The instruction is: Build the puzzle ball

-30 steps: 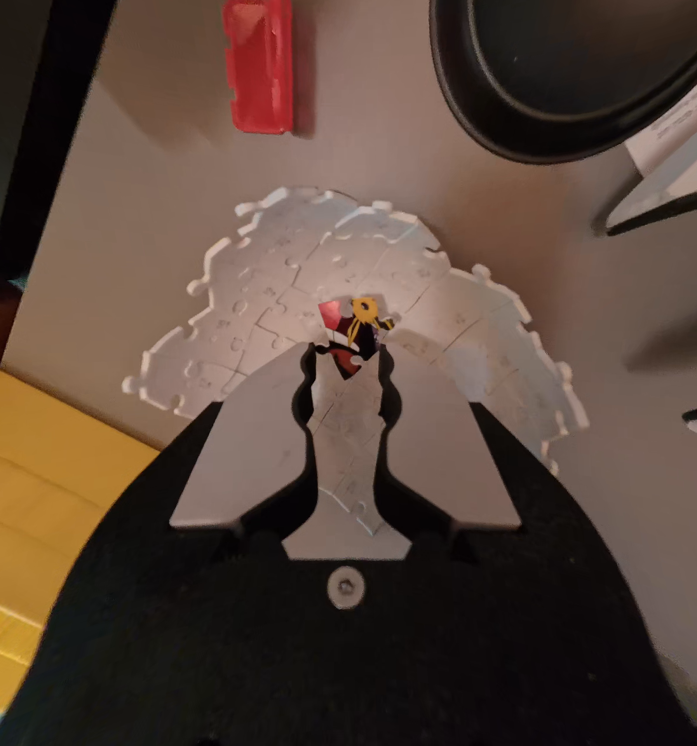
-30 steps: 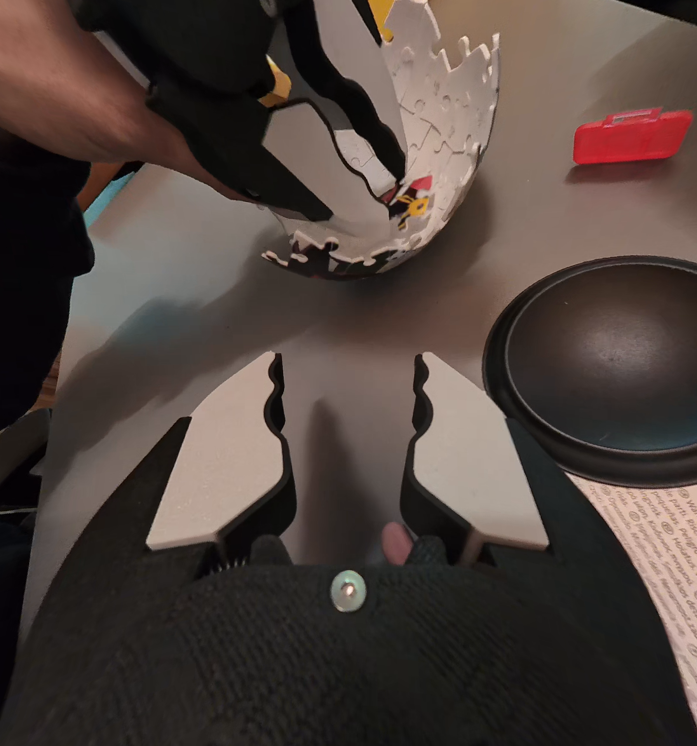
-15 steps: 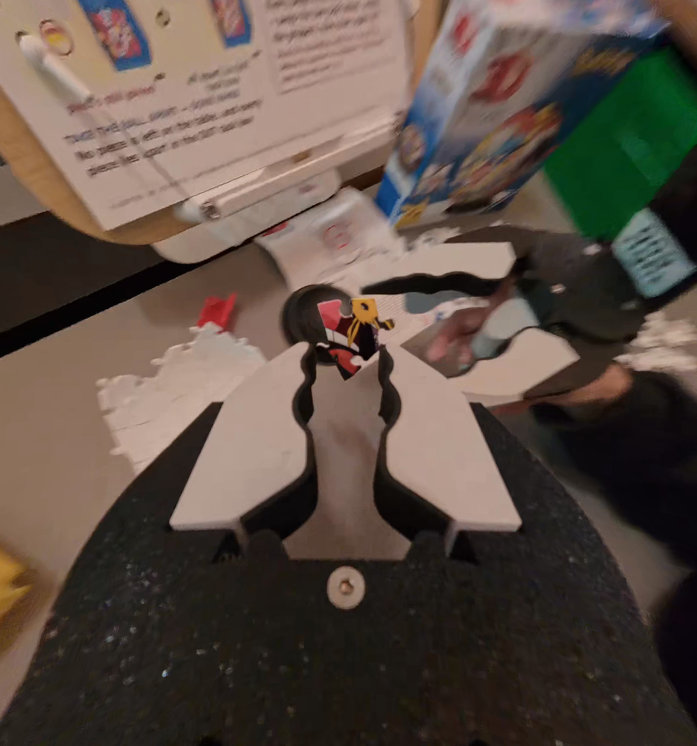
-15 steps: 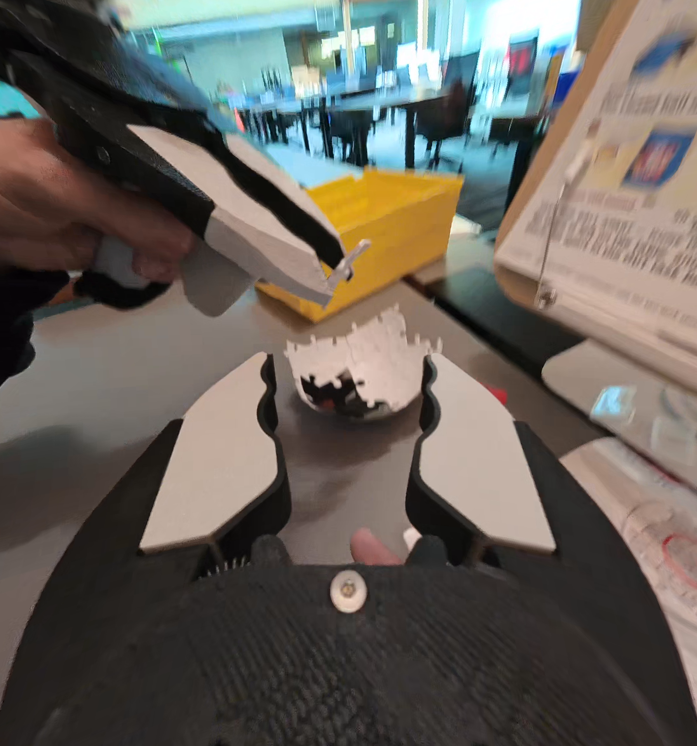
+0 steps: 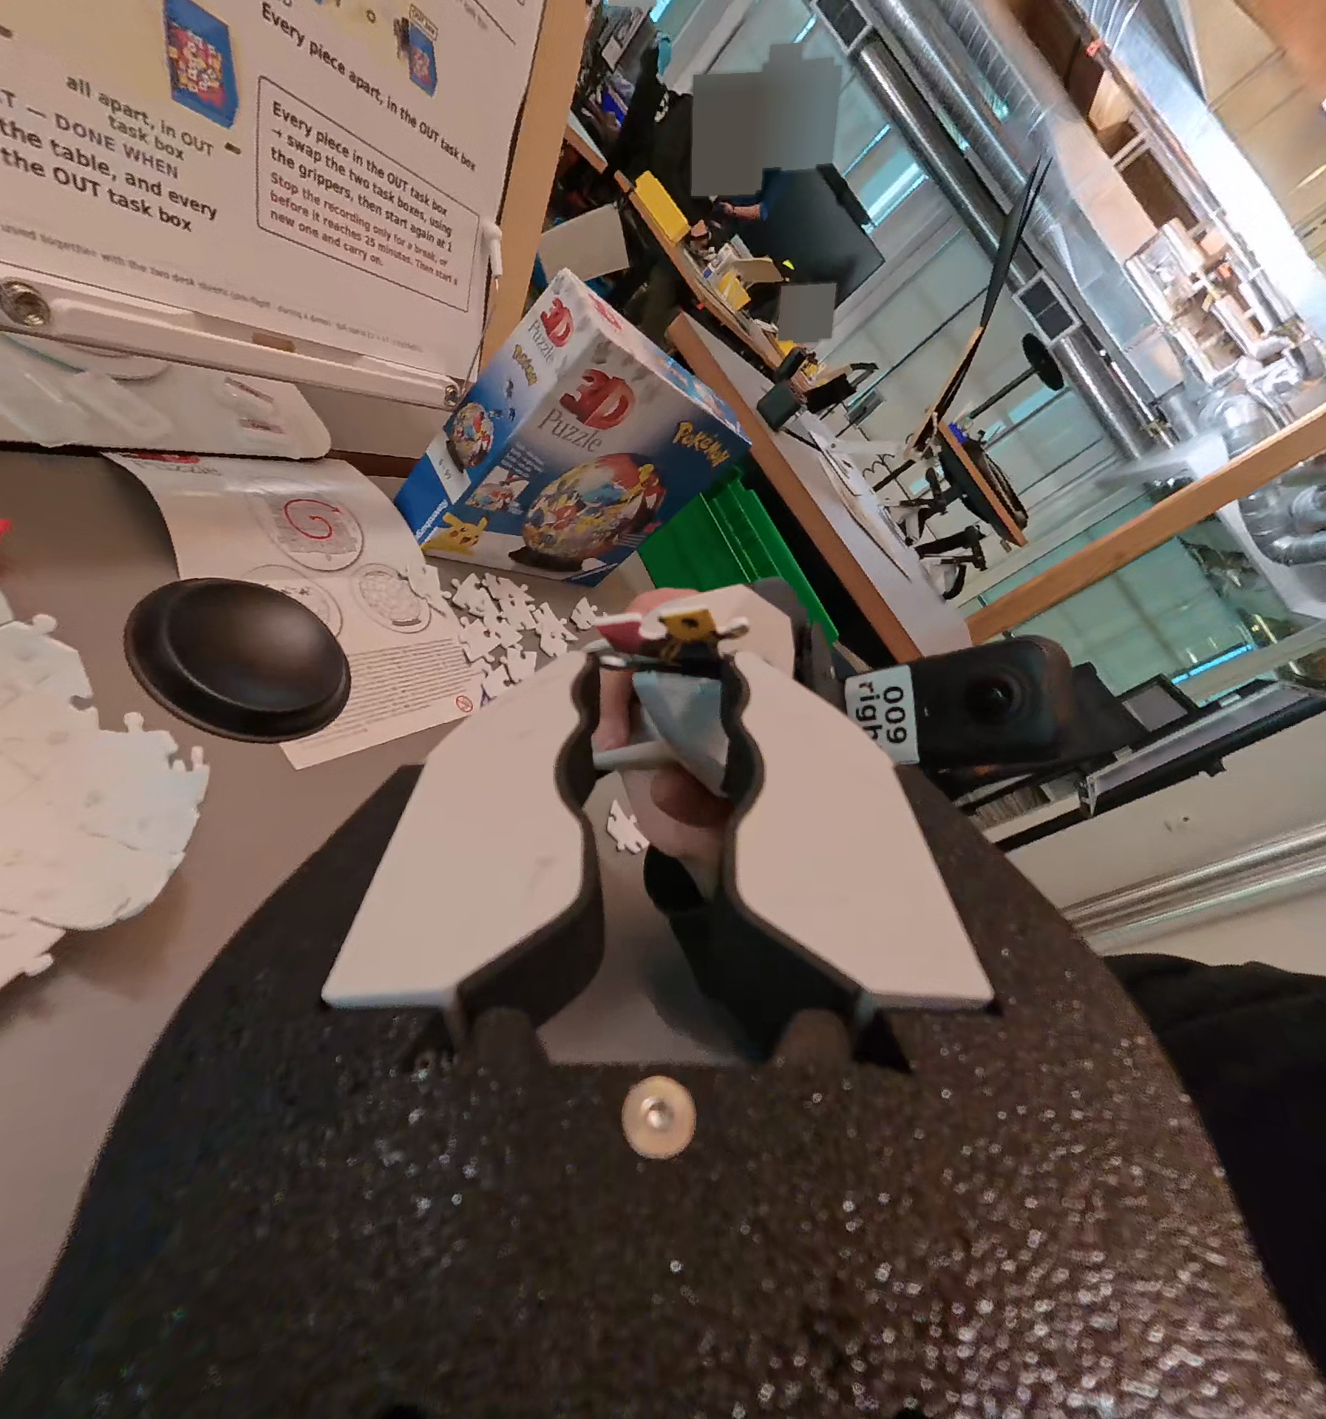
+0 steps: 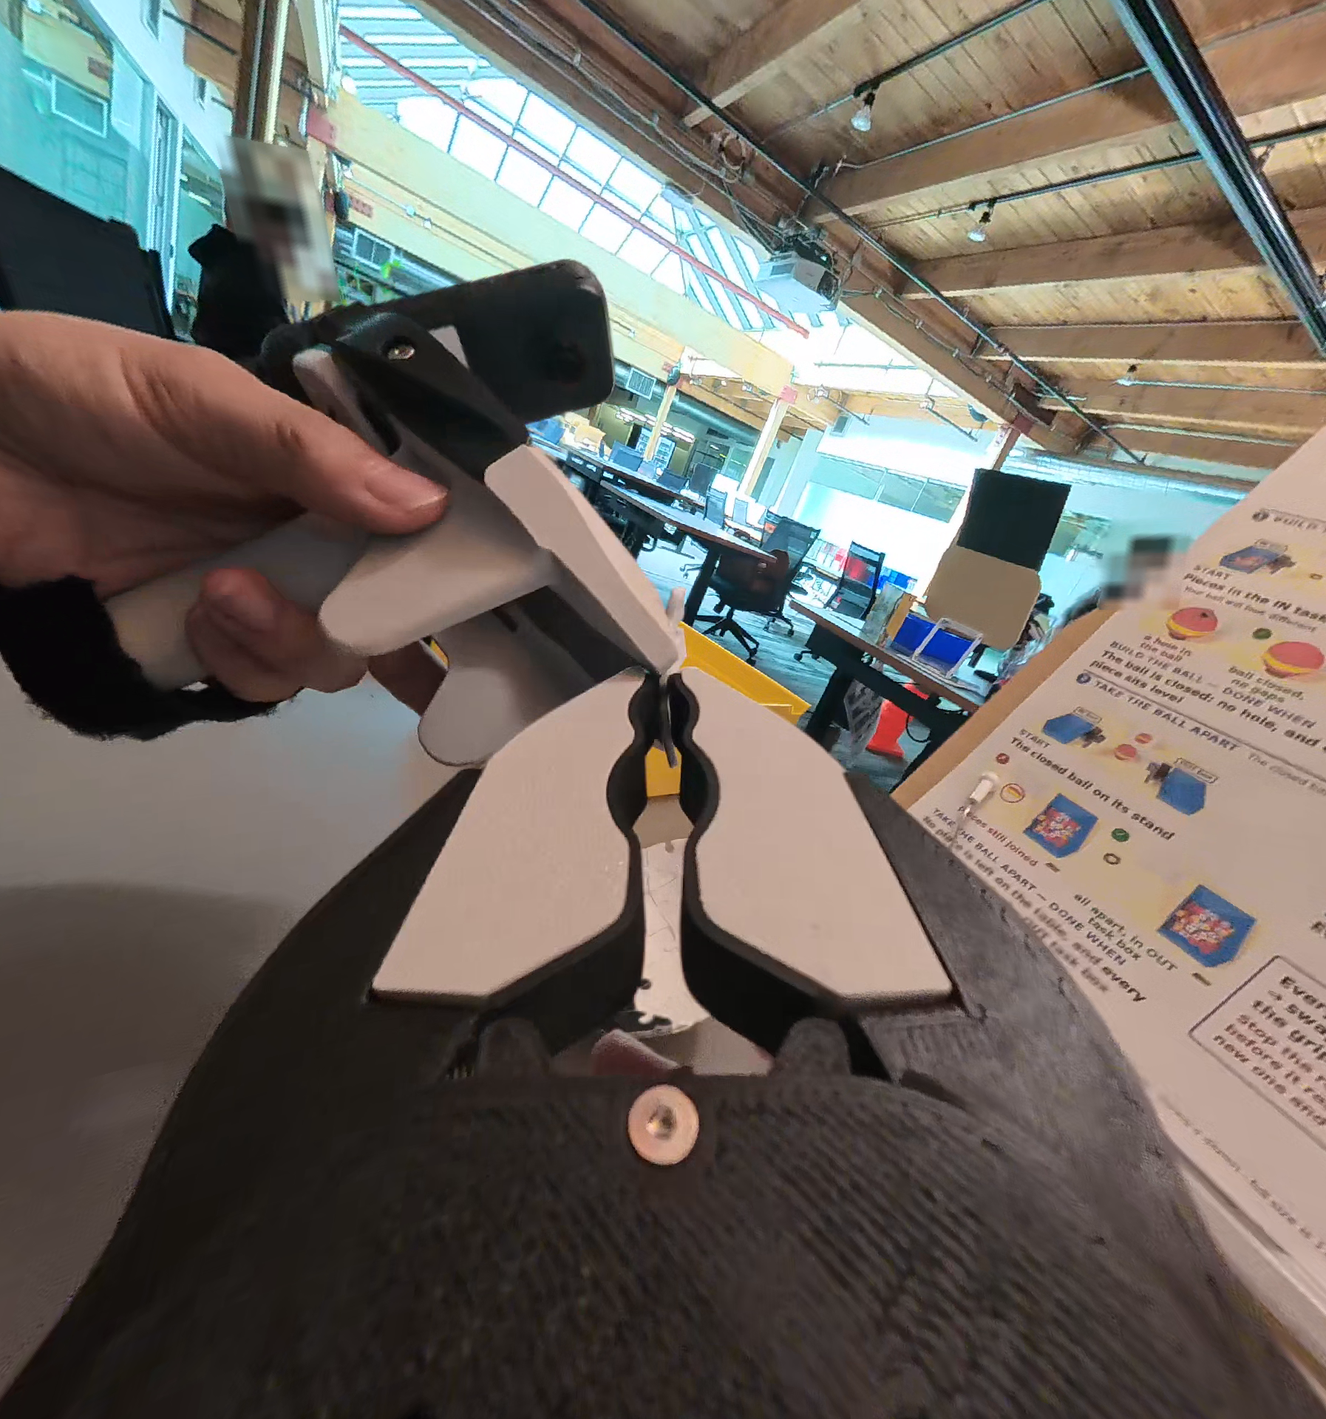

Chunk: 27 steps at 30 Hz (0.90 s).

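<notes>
Above the grey counter (image 5: 291,837), in mid-air, see the left claw (image 5: 664,653) pinched together at its very tips on a small red, yellow and black printed puzzle piece (image 5: 671,630). See also the right claw (image 6: 664,687) facing it tip to tip, drawn nearly together on what looks like the same piece seen edge-on. Judge this a hand-over or regrip before fitting. Keep one claw firm until sure of the other's bite on a plain edge, not on a tab. Then ease off slowly, without twisting, to avoid bending or dropping the thin piece. Take hold with the printed face outward and the tabs free for the joint. Afterwards carry over to the white, jagged-rimmed, partly built puzzle shell (image 5: 45,806), resting on the counter at the left near the black domed round stand (image 5: 237,660), well apart from both claws. Mind the loose white pieces (image 5: 506,626) scattered beyond.
</notes>
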Each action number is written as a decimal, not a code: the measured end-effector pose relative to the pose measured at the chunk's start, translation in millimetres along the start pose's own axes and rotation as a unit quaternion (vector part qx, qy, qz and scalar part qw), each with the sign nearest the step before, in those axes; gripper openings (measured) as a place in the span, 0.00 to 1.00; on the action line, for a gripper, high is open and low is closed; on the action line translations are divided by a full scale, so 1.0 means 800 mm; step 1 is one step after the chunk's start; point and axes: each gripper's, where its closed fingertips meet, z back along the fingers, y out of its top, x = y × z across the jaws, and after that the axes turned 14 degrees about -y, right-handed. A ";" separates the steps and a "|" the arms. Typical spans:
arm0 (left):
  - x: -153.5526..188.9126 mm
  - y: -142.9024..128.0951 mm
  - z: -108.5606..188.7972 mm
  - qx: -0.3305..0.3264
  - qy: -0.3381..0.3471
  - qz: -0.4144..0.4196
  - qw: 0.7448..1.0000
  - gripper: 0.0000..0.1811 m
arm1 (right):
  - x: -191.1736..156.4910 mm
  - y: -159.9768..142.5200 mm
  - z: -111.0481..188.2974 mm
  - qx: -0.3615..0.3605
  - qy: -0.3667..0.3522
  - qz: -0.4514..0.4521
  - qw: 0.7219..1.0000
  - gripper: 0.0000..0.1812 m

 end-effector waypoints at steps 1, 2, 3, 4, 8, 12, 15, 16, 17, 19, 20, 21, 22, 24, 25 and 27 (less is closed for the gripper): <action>0.002 0.000 0.001 -0.006 -0.004 -0.008 1.000 0.16 | 0.001 0.001 0.001 0.002 0.002 0.013 1.000 0.01; 0.003 0.002 0.004 -0.013 -0.002 -0.023 1.000 0.18 | 0.004 0.002 0.004 0.002 0.005 0.022 1.000 0.01; 0.001 0.007 0.009 -0.022 0.011 -0.049 0.999 0.19 | 0.011 0.003 0.007 0.001 0.006 0.031 1.000 0.01; -0.005 0.014 0.016 -0.034 0.033 -0.080 0.996 0.20 | 0.021 0.002 0.012 -0.002 0.004 0.038 0.999 0.01; -0.048 0.049 0.043 -0.154 0.137 -0.248 0.947 0.25 | 0.066 -0.006 0.038 -0.024 0.007 0.017 1.000 0.01; -0.128 0.067 0.050 -0.361 0.203 -0.397 0.819 0.31 | 0.072 -0.036 0.052 -0.088 0.045 0.029 0.995 0.01; -0.172 0.048 0.031 -0.483 0.160 -0.394 0.766 0.31 | 0.072 -0.054 0.055 -0.122 0.048 0.066 0.989 0.01; -0.183 0.039 0.025 -0.512 0.136 -0.385 0.756 0.32 | 0.069 -0.059 0.056 -0.132 0.057 0.064 0.988 0.01; -0.194 0.031 0.022 -0.543 0.118 -0.375 0.742 0.32 | 0.067 -0.062 0.057 -0.136 0.065 0.063 0.987 0.01; -0.218 0.024 0.023 -0.597 0.104 -0.366 0.706 0.34 | 0.065 -0.066 0.059 -0.135 0.074 0.056 0.986 0.01; -0.228 0.022 0.024 -0.618 0.102 -0.364 0.689 0.33 | 0.064 -0.069 0.062 -0.139 0.081 0.048 0.986 0.01; -0.237 0.020 0.022 -0.634 0.096 -0.363 0.676 0.32 | 0.065 -0.072 0.063 -0.145 0.084 0.043 0.985 0.01; -0.243 0.018 0.019 -0.644 0.089 -0.365 0.666 0.31 | 0.067 -0.075 0.065 -0.148 0.084 0.040 0.985 0.01; -0.251 0.015 0.015 -0.667 0.073 -0.370 0.642 0.28 | 0.068 -0.079 0.069 -0.150 0.091 0.028 0.984 0.01; -0.254 0.014 0.014 -0.678 0.068 -0.368 0.633 0.28 | 0.069 -0.081 0.070 -0.151 0.093 0.021 0.984 0.01; -0.261 0.013 0.014 -0.698 0.067 -0.357 0.617 0.25 | 0.072 -0.086 0.071 -0.152 0.091 0.014 0.984 0.01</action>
